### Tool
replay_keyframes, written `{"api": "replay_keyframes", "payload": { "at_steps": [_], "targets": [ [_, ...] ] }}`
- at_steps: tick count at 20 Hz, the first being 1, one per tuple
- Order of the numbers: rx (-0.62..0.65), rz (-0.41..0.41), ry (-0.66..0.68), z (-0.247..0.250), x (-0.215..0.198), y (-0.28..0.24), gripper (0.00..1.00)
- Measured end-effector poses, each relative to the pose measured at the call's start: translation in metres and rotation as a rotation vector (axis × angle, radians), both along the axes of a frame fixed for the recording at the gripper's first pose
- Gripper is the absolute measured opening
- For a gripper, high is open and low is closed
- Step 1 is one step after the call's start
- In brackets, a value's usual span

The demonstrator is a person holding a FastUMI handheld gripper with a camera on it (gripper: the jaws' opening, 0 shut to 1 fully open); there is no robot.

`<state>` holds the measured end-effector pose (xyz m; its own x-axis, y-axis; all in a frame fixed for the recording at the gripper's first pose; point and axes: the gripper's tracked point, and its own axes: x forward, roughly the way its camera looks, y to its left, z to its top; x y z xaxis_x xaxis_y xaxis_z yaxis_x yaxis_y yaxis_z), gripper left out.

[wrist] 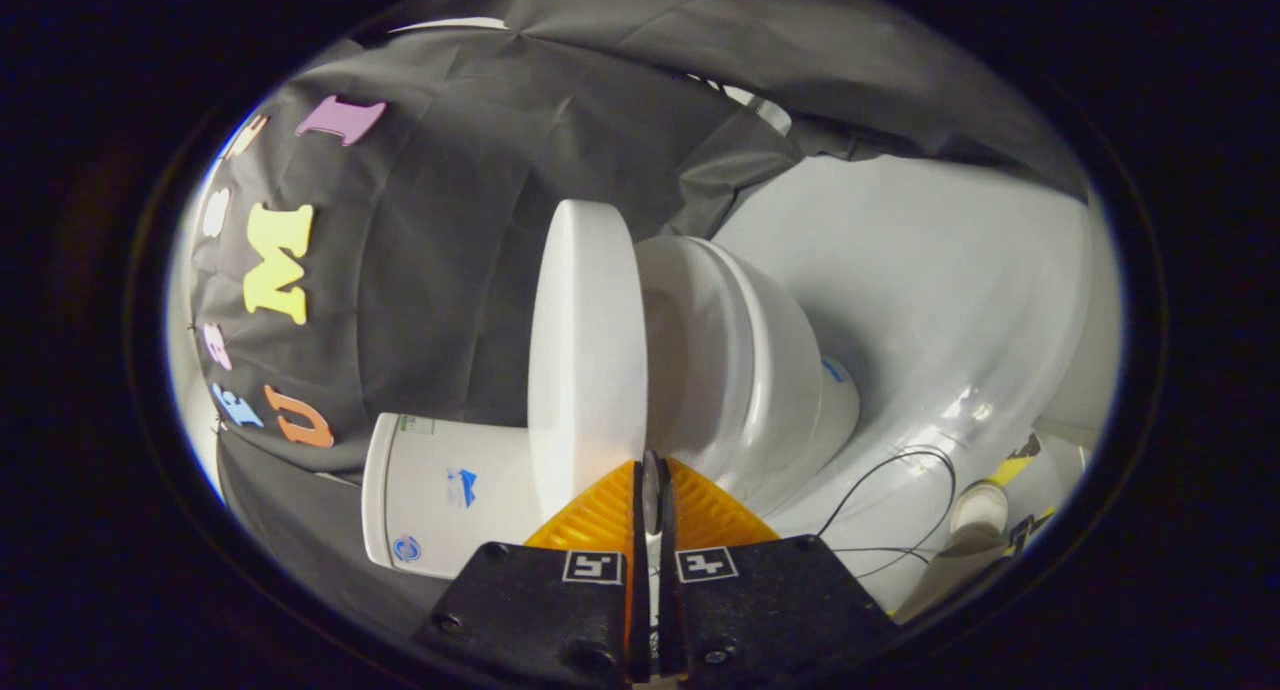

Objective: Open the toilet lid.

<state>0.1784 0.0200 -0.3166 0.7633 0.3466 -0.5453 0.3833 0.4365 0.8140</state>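
Observation:
The view is rolled on its side. The white toilet lid (585, 340) stands lifted well off the seat and bowl (745, 370), with a wide wedge of gap between them. It leans toward the white cistern (440, 500) behind it. My gripper (651, 482) is at the lid's front rim, fingers nearly together and pinching the thin edge of the lid between them. The inside of the bowl is mostly hidden by the seat.
White floor (950, 270) spreads beyond the bowl. A thin black cable (900, 490) loops across it near a small white round object (980, 510) with yellow-black tape beside it. The black cloth wall (430, 270) hangs close behind the cistern.

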Motion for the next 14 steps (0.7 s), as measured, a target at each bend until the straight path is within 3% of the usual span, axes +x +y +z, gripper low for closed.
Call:
{"api": "replay_keyframes", "payload": {
  "at_steps": [3,8,14],
  "targets": [
    [-0.071,0.032,-0.011,0.008,0.0,0.0,0.07],
    [-0.063,0.02,-0.024,0.027,0.005,0.005,0.07],
    [-0.126,0.069,-0.096,0.07,0.014,0.02,0.07]
  ]
}}
